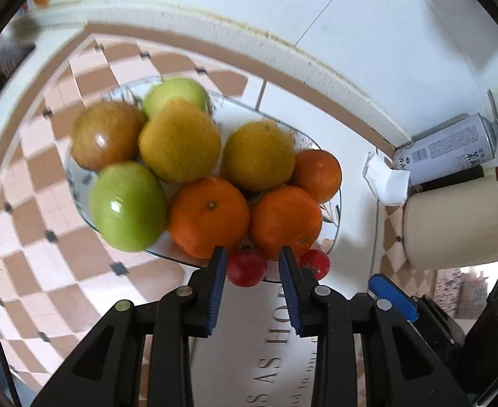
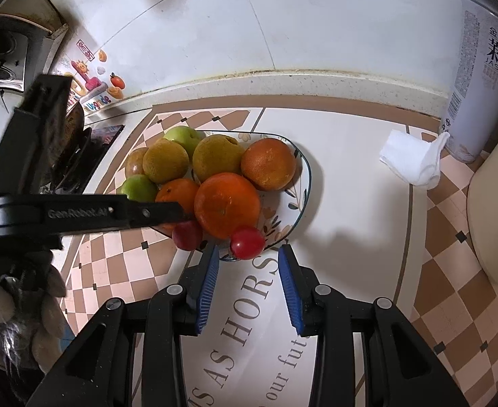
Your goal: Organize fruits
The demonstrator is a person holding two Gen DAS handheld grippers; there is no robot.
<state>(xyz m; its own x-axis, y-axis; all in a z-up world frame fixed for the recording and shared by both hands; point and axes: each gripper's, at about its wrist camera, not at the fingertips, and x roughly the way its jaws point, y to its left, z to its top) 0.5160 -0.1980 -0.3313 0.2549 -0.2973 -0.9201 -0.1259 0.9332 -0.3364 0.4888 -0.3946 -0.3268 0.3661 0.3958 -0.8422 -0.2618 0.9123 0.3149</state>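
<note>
On the table: a patterned plate [image 2: 305, 183] sits heaped with fruit on a chequered, lettered cloth [image 2: 249, 322].
Task's things: oranges [image 2: 227, 200], green apples [image 1: 127, 205] and yellow-brown fruit [image 1: 179, 140] are piled touching one another. Two small red fruits [image 2: 247, 241] [image 2: 188, 234] are perched at the near rim.
Left hand-held gripper [image 1: 252, 251]: a narrow gap, nothing between the pads. The tips hang just over the near rim, by the left red fruit.
Right hand-held gripper [image 2: 249, 249]: the jaws are apart and empty. The right red fruit lies just beyond the tips.
Risk, rolling: the red fruits look barely seated on the rim (round and smooth, I'd guess). An off-centre pinch or a nudge could send one onto the cloth.
Risk, pile: bumping the big orange above them may shift the heap.
Risk, clash: both tools crowd the same near edge, so one closing in could knock the other.
Edges: a raised ledge and a tiled wall run along the far side. A tall can [image 2: 479, 78] and a beige tub [image 1: 452, 224] stand at the right.
Open room: bare cloth lies near and right of the plate. A folded white tissue [image 2: 415, 162] is well apart from it.
</note>
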